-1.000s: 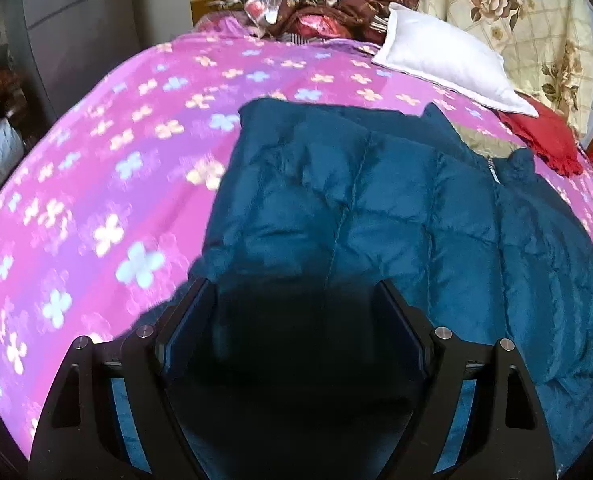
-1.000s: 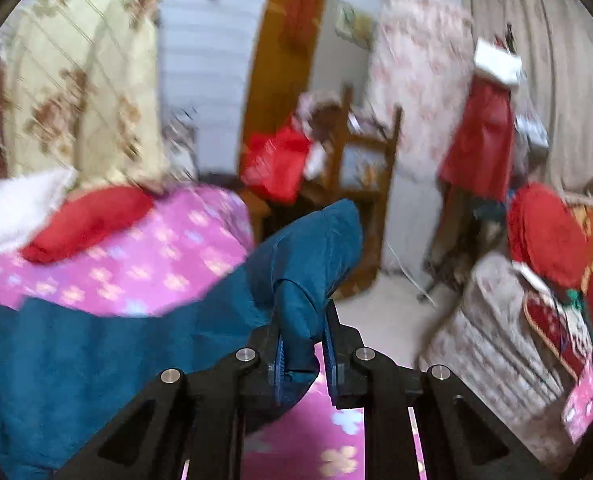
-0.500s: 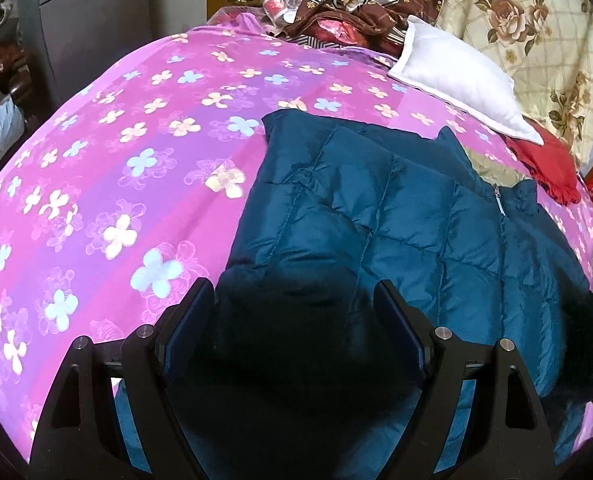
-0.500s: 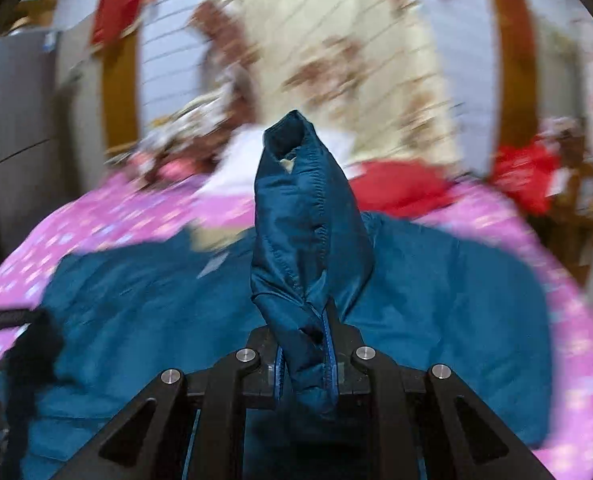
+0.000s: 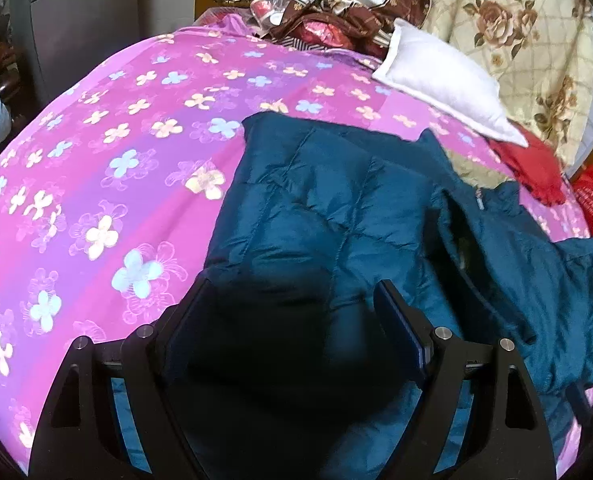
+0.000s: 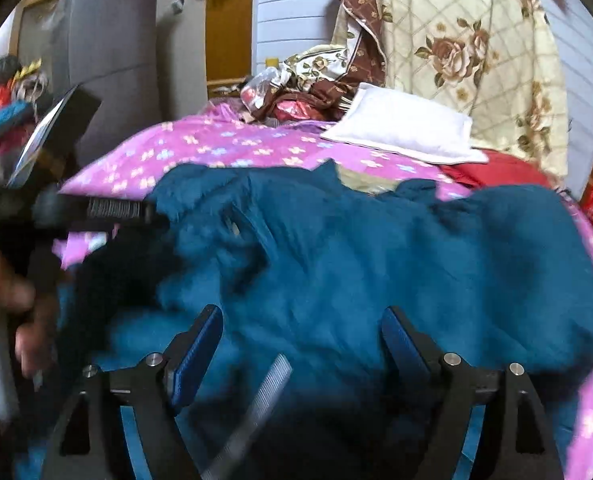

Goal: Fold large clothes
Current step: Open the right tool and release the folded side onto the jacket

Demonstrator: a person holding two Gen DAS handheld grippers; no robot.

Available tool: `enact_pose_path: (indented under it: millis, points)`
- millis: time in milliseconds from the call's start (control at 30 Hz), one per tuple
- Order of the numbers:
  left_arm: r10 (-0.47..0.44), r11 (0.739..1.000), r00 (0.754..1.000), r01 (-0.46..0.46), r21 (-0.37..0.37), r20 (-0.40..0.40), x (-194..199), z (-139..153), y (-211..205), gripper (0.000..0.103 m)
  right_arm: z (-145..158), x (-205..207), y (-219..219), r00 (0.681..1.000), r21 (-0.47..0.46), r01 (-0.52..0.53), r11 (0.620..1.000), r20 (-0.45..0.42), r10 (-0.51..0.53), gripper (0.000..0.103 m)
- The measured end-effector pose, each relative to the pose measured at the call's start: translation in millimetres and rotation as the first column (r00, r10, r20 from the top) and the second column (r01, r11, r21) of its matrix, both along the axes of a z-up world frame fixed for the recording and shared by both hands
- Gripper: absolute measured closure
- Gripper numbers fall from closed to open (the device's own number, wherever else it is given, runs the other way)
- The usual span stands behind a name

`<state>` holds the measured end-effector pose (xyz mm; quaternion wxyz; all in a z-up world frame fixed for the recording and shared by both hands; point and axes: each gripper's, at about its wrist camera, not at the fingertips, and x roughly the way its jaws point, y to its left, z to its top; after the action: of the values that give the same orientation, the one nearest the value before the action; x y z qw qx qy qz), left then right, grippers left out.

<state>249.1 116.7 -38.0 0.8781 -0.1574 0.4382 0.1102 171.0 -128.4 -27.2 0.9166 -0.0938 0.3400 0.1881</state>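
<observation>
A large teal quilted puffer jacket point(image 5: 336, 208) lies on a bed with a pink flowered cover point(image 5: 116, 140). Its right sleeve lies folded across the body in the left wrist view point(image 5: 536, 264). My left gripper point(image 5: 292, 292) is open, low over the jacket's near left part. My right gripper point(image 6: 300, 320) is open and empty, just above the jacket point(image 6: 376, 248). The left gripper point(image 6: 116, 210) shows at the left of the right wrist view, blurred, with the hand that holds it.
A white pillow point(image 5: 444, 76) and a red cloth point(image 5: 532, 168) lie at the bed's far right. A heap of patterned bedding point(image 5: 336, 12) sits at the head. A floral blanket point(image 6: 476, 60) hangs behind. A grey cabinet point(image 5: 96, 20) stands at far left.
My right gripper carried the sleeve over the jacket's body, opened and let it go. The sleeve now lies folded across. My left gripper stayed open and shifted slightly.
</observation>
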Motion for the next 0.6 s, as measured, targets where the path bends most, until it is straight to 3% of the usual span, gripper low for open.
enact_pose_path:
  millis: [133, 233, 300, 367, 600]
  points:
    - [-0.070, 0.993, 0.992, 0.079, -0.091, 0.105, -1.8, 9.6, -11.9, 0.021, -20.9, -19.8, -48.1, 0.990, -0.098, 0.136, 0.986, -0.009, -0.138, 0.023]
    - [-0.152, 0.976, 0.974, 0.175, -0.132, 0.165, -0.5, 14.7, -31.3, 0.021, -46.5, -14.2, -77.6, 0.962, -0.061, 0.240, 0.969, -0.118, -0.245, 0.023]
    - [-0.196, 0.969, 0.965, 0.218, -0.120, 0.173, 1.3, 16.1, -44.5, 0.021, -55.4, -6.6, -86.3, 0.947, -0.028, 0.258, 0.966, -0.189, -0.258, 0.019]
    - [-0.237, 0.960, 0.958, 0.256, -0.112, 0.160, 6.7, 12.5, -58.6, 0.020, -57.5, -5.9, -86.5, 0.944, -0.044, 0.266, 0.963, -0.190, -0.270, 0.013]
    - [-0.286, 0.937, 0.951, 0.303, -0.172, 0.117, 19.8, -11.3, -73.1, 0.020, -57.4, -2.7, -85.2, 0.942, -0.067, 0.269, 0.961, -0.188, -0.277, 0.010]
